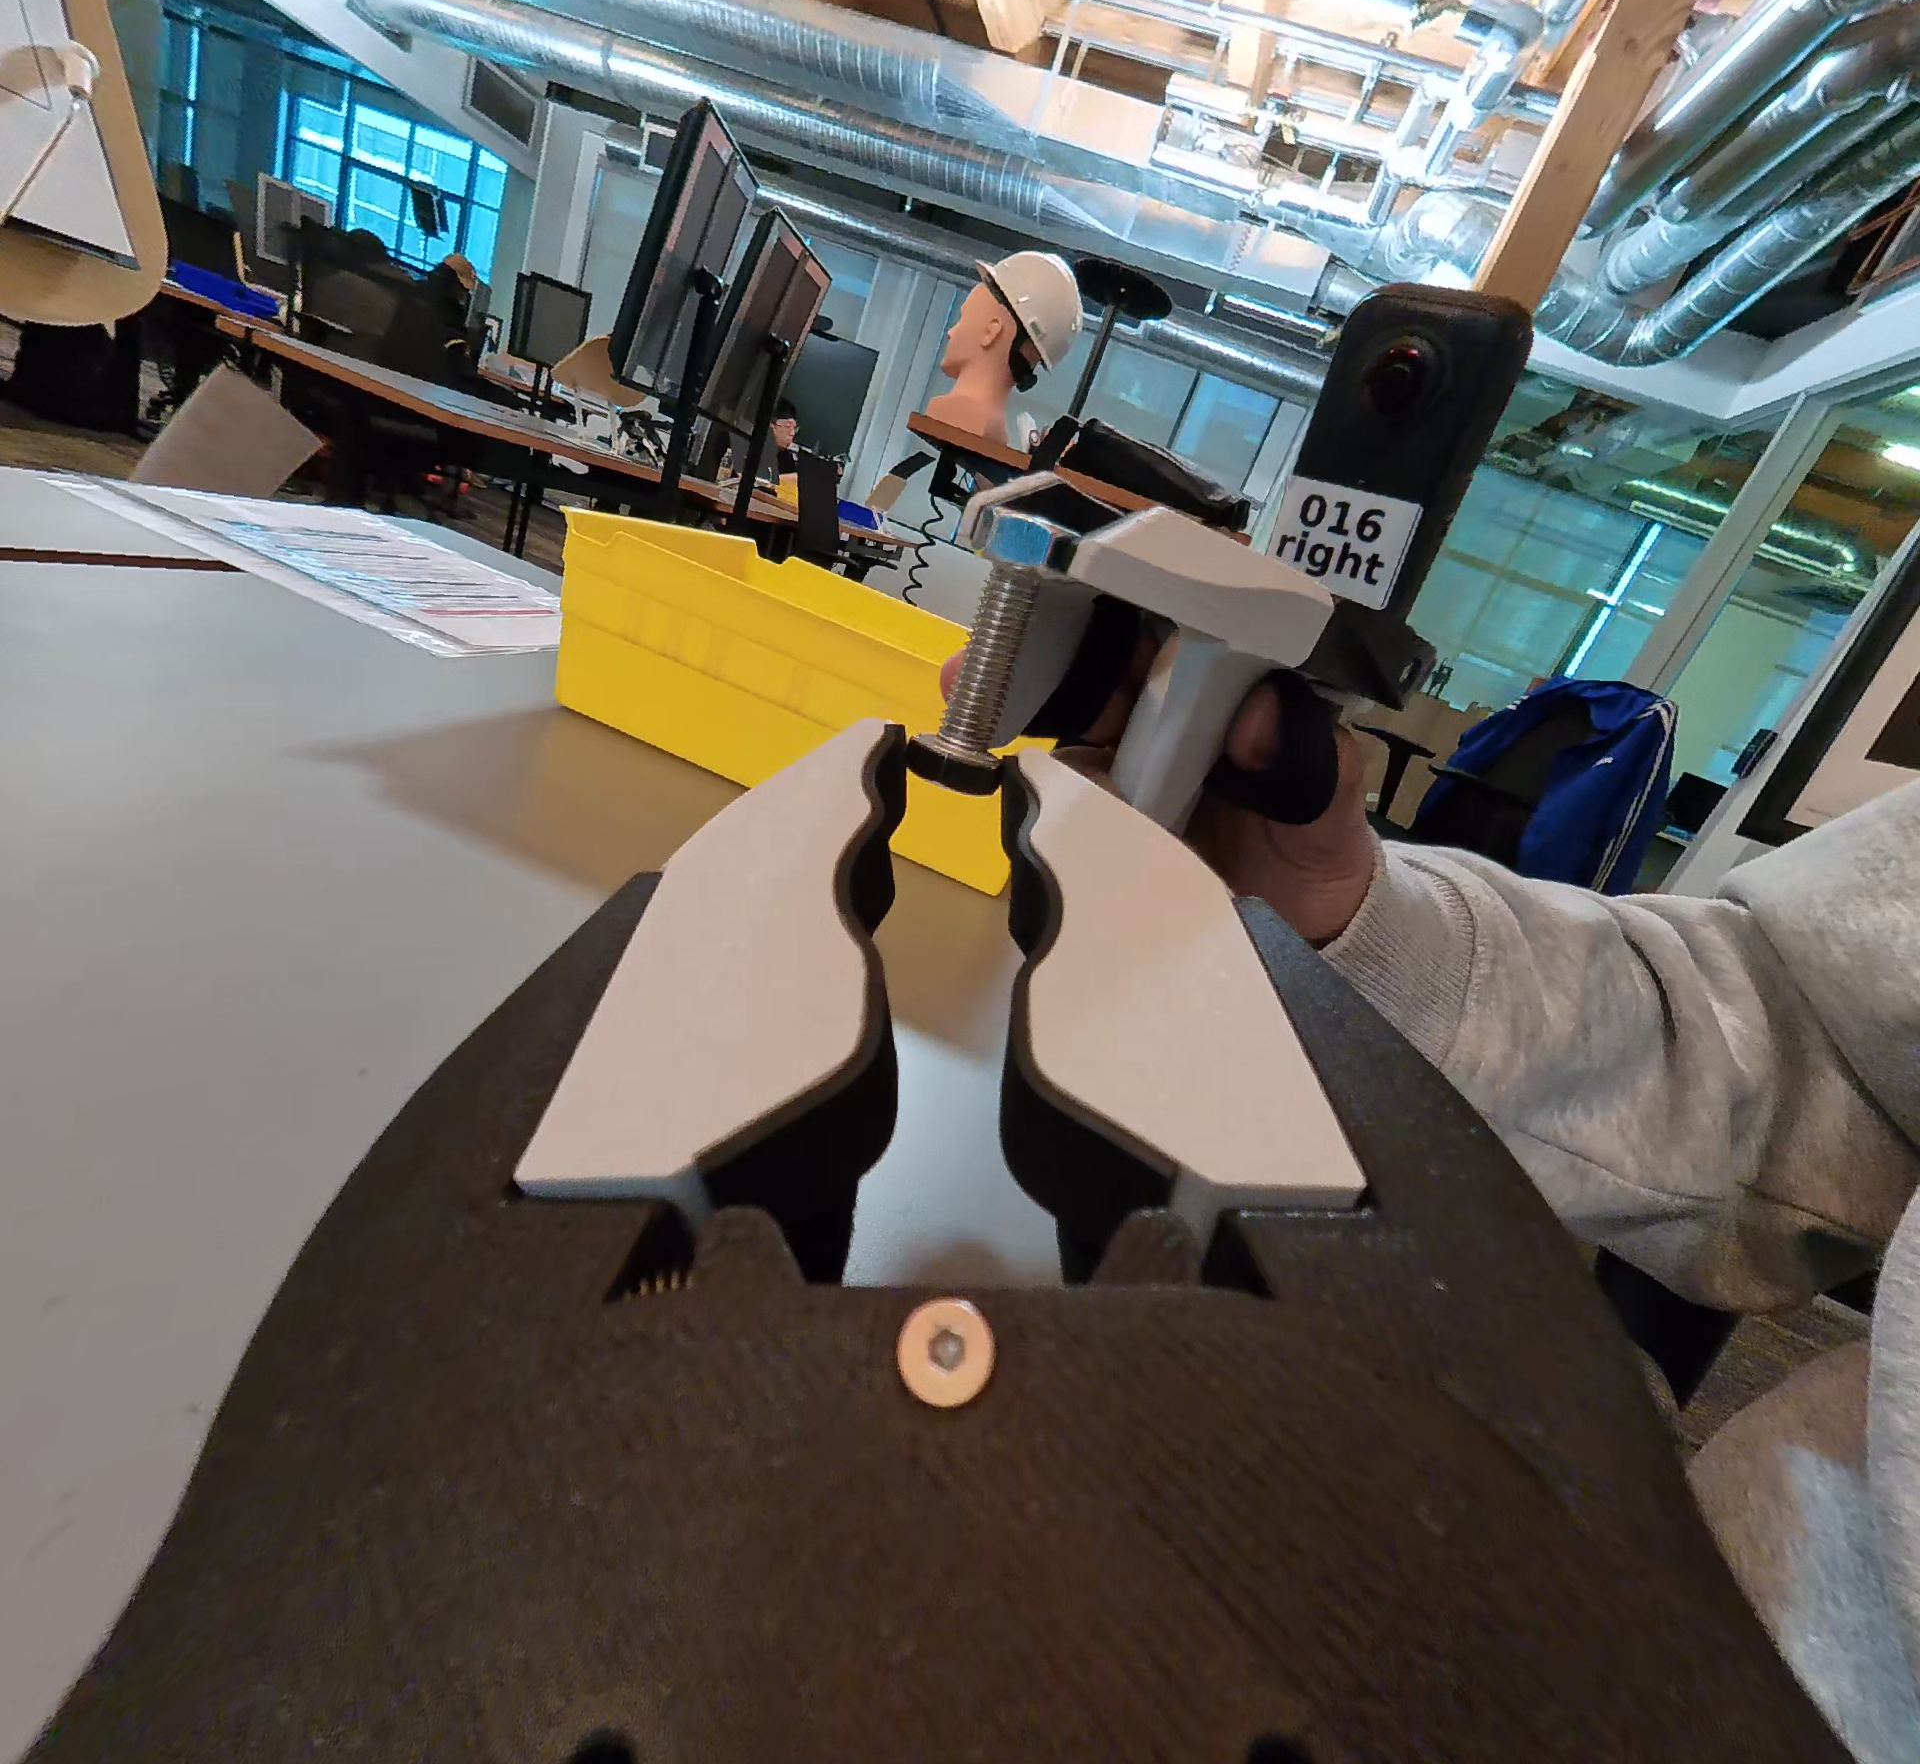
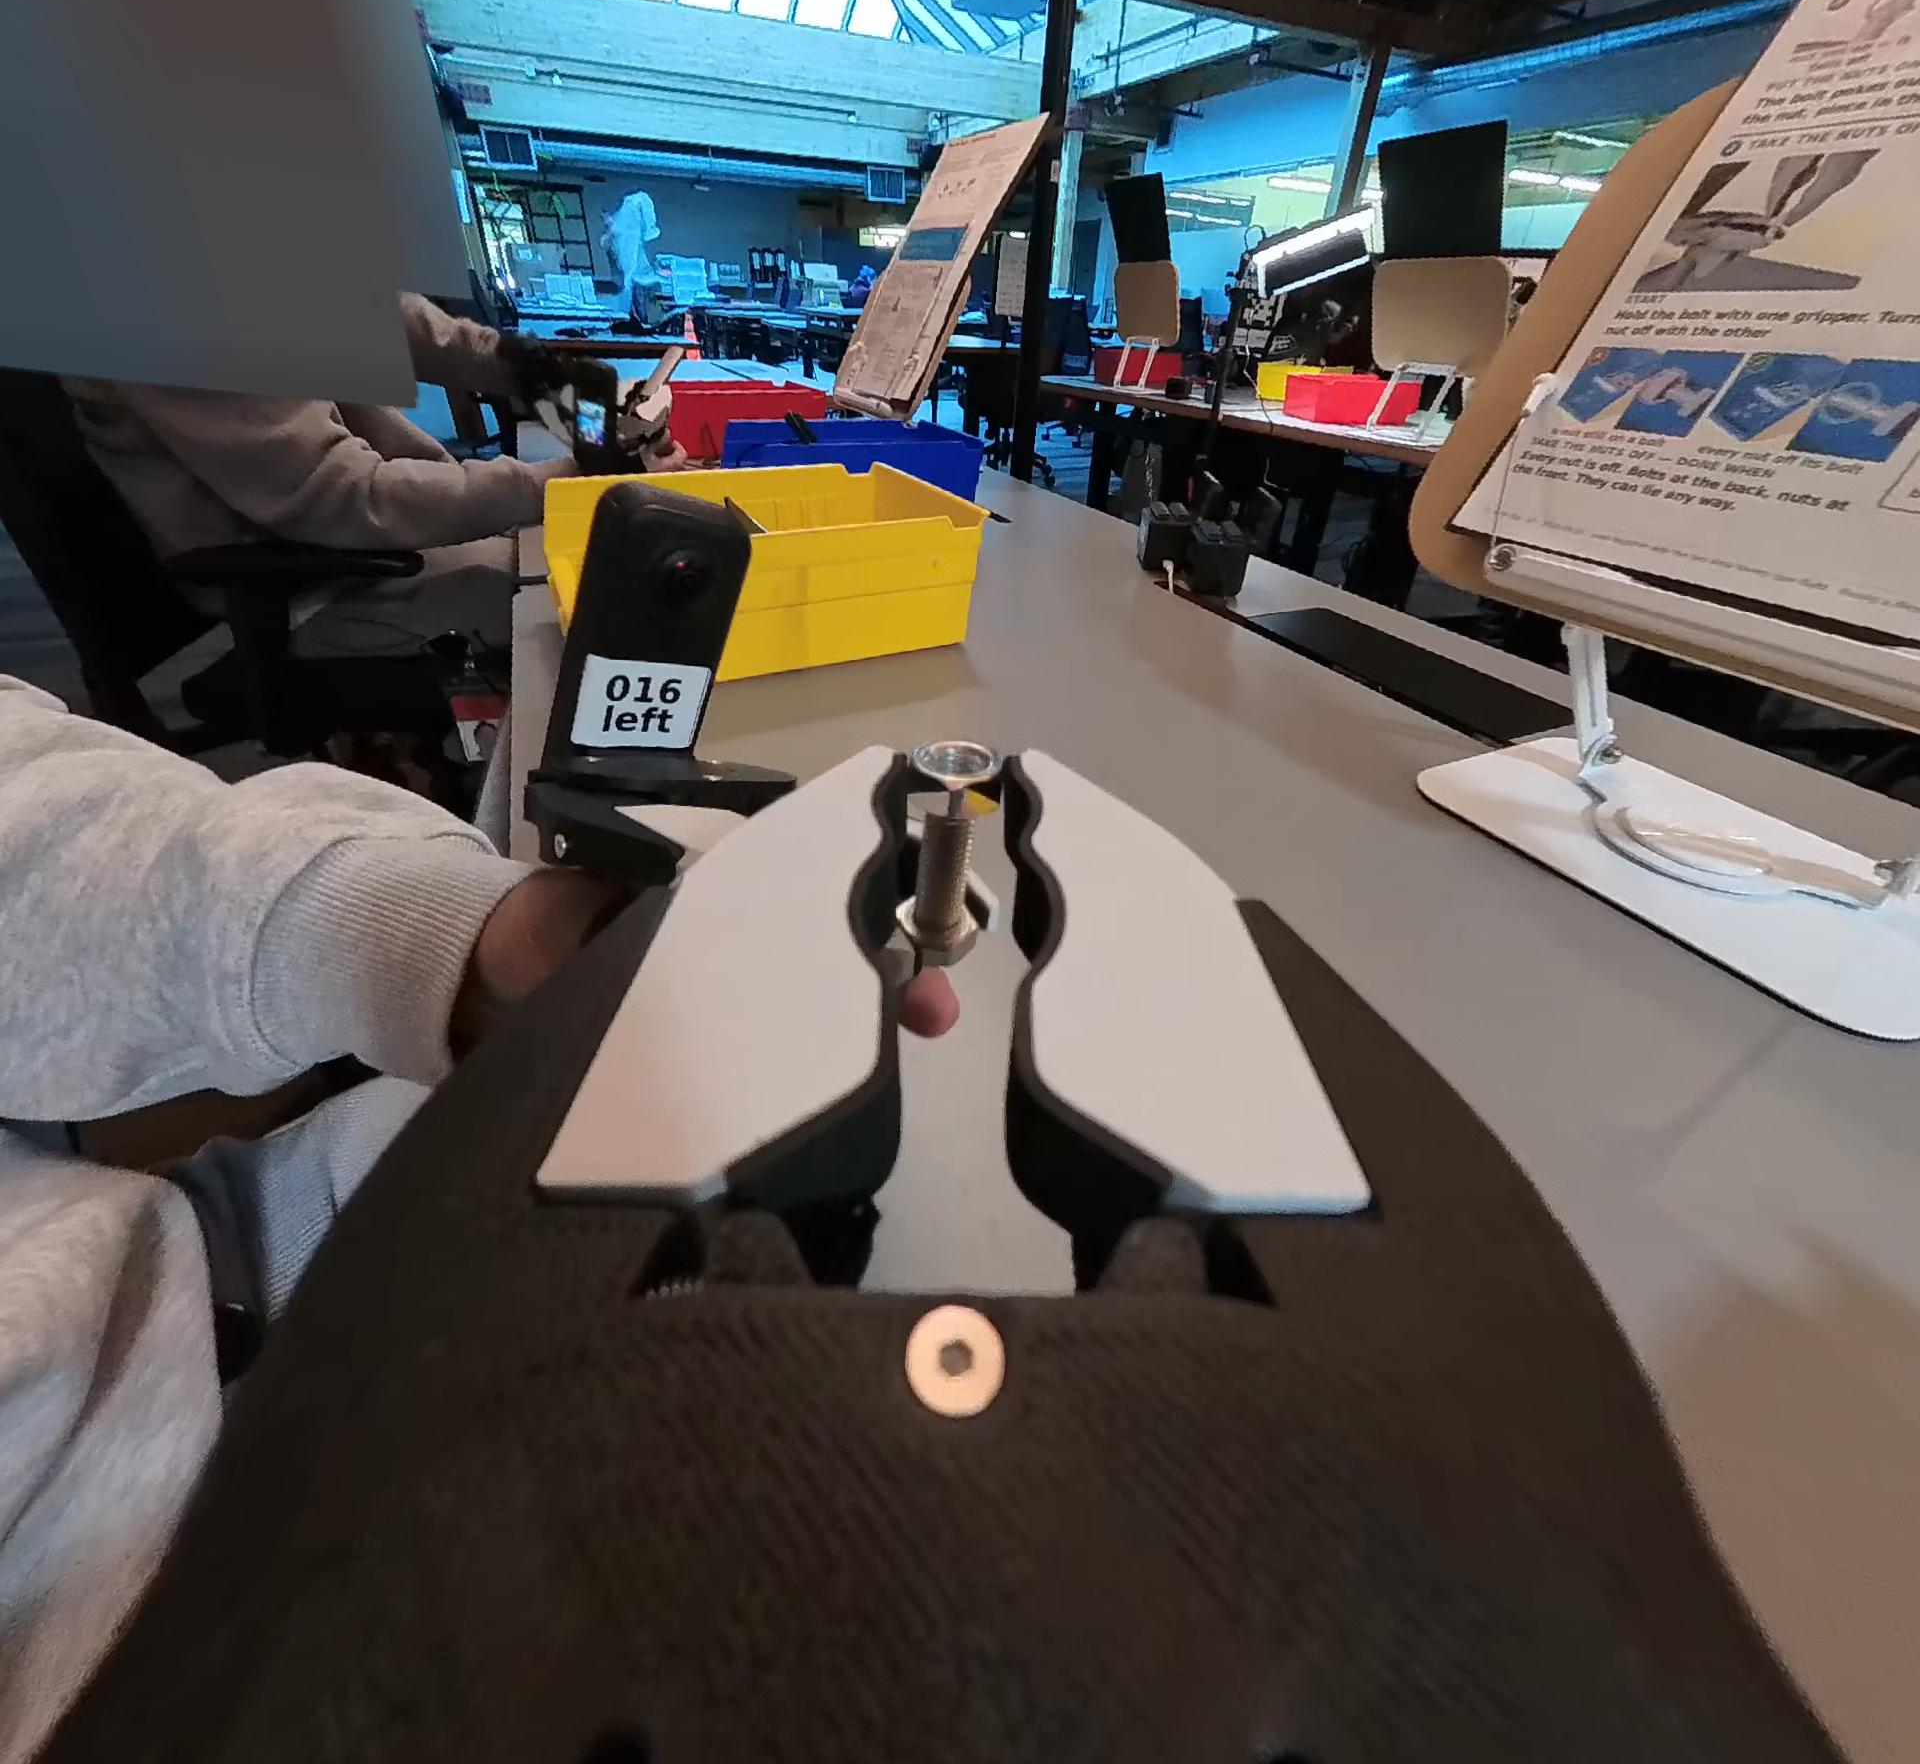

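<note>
A steel bolt (image 1: 987, 644) with a hex nut (image 1: 951, 767) on its lower end is held in the air between both grippers above the grey table (image 1: 260, 831). My left gripper (image 1: 951, 758) is shut on the nut at its fingertips. My right gripper (image 1: 1039, 535) comes in from the right, shut on the bolt's head. In the right wrist view the right gripper (image 2: 954, 769) pinches the bolt head at its tips. The threaded shaft (image 2: 940, 852) runs back between its fingers to the nut (image 2: 935, 925), where a person's fingertip shows.
A yellow bin (image 1: 727, 644) stands just behind the grippers; it also shows in the right wrist view (image 2: 831, 571), with a blue bin (image 2: 852, 447) behind it. An instruction board on a white stand (image 2: 1662, 862) stands at the right. A laminated sheet (image 1: 312, 551) lies far left. My left and right fingertips are right by each other.
</note>
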{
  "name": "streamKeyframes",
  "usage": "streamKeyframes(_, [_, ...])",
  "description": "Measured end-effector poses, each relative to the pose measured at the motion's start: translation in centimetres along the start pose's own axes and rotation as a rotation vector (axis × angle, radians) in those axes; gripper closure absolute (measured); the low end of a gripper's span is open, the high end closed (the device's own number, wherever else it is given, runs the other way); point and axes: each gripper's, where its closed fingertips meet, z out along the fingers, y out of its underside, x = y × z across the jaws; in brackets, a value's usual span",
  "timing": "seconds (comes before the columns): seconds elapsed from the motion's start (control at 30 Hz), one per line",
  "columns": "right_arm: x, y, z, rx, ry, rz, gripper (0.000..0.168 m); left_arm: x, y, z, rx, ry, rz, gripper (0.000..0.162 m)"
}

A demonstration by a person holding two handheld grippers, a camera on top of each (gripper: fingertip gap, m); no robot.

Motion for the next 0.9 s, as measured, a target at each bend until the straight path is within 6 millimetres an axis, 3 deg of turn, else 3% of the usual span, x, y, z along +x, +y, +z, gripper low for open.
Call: streamKeyframes(0.9, [-0.2, 0.08, 0.26, 0.011, 0.004, 0.04, 0.151, 0.29, -0.3, -0.04, 0.038, 0.029, -0.067, 0.145])
